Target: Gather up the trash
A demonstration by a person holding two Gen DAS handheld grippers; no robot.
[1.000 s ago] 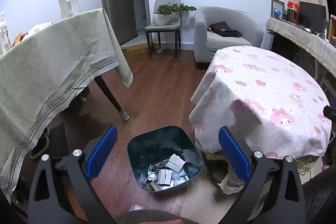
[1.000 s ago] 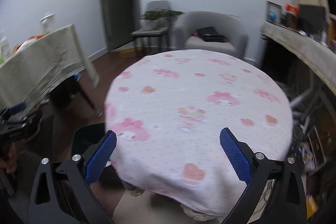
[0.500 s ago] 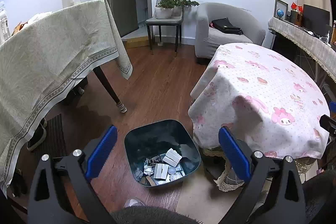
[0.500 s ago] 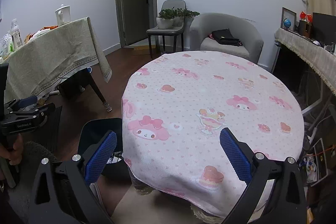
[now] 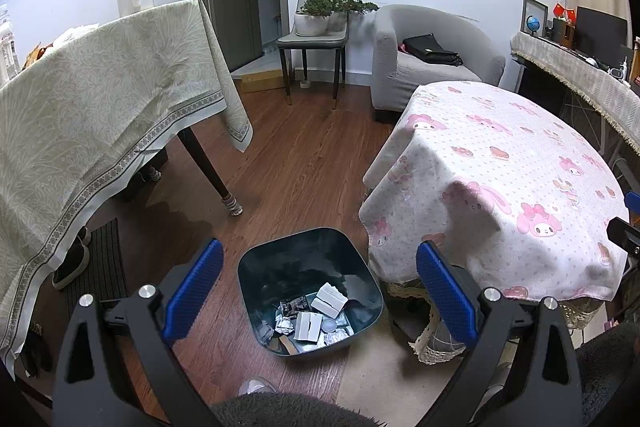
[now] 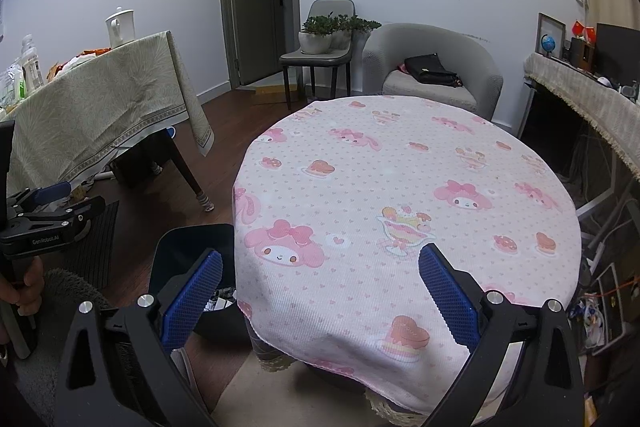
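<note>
beside round table [image 5: 500,163], trash bin [image 5: 360,275] on floor; beige-clothed table [image 5: 100,87] left.

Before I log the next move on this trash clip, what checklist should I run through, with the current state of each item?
1. Left gripper open and empty: ok.
2. Right gripper open and empty: ok.
3. Trash bin upright on the floor beside the round table: ok.
4. Collected trash lying inside the bin: ok.
5. Pink tablecloth free of trash: ok.
6. Trash left elsewhere, such as on the beige-clothed table: cannot tell.
</note>
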